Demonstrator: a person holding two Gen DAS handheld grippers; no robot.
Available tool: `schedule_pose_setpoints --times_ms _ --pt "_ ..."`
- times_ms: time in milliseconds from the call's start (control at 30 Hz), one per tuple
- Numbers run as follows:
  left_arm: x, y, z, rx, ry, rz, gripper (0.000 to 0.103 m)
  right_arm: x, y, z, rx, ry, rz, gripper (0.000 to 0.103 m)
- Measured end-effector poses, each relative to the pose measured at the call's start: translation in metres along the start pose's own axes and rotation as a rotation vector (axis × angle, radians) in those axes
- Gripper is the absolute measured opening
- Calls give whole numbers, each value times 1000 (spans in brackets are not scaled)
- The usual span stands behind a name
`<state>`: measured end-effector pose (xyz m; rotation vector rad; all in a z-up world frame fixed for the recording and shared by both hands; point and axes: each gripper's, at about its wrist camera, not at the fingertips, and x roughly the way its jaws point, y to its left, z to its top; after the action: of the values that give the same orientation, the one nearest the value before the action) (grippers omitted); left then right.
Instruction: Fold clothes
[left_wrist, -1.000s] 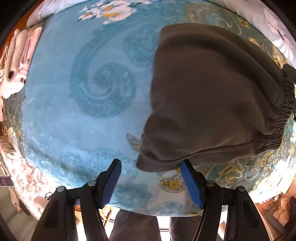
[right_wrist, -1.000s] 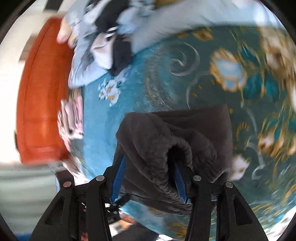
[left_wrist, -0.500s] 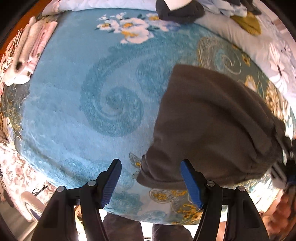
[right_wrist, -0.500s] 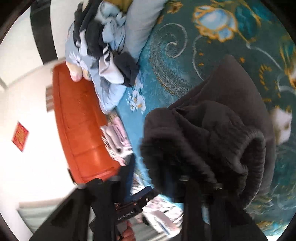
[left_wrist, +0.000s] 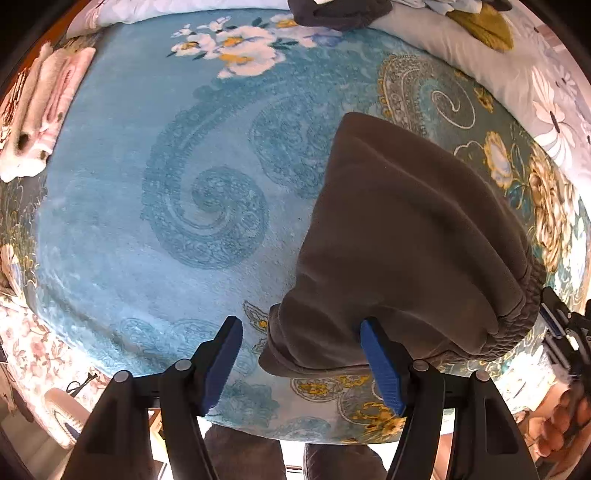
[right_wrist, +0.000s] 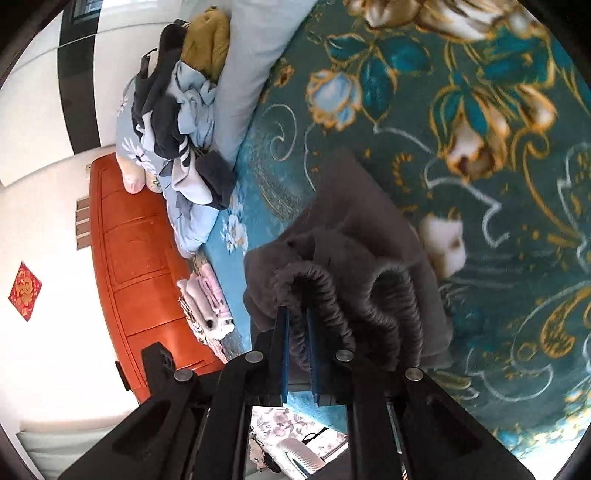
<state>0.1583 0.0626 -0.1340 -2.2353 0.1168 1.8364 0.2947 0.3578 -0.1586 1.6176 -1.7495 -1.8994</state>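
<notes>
The right gripper (right_wrist: 295, 325) is now clamping the grey trousers' (left_wrist: 406, 229) waistband (right_wrist: 332, 310) — jaws wide a second ago — readying the fold; the left gripper (left_wrist: 301, 354) is hovering, jaws open.

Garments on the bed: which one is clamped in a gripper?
The dark grey fleece garment: the right gripper pinches its elastic waistband. The folded pink-and-white pile and the heaped clothes lie untouched.

Bright daylight, soft shadows; strong fisheye edge warp; right view slightly blurred.
</notes>
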Motion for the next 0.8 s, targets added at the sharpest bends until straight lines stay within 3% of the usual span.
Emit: schedule_pose_setpoints --times_ms 167,267,333,467,533,733,800 --pt "-16 -5 -1 39 -53 -4 70 -9 29 2 -124 -24 -156 12" --pt "-29 -14 -2 104 -105 -25 70 -17 55 -12 -262 -49 -242 12" --pt "-32 -23 -3 158 -121 -46 70 -10 73 -27 -350 -21 -238 13" --pt "-30 -41 -8 236 -125 -96 70 28 88 -52 -453 107 -210 23" --pt "-27 -49 -10 267 -128 -123 70 42 85 -56 -494 139 -260 23" --pt "5 -66 -3 357 -85 -99 70 49 54 -29 -457 76 -406 23" --pt "16 -68 -1 377 -72 -86 70 51 46 -24 -426 74 -394 23"
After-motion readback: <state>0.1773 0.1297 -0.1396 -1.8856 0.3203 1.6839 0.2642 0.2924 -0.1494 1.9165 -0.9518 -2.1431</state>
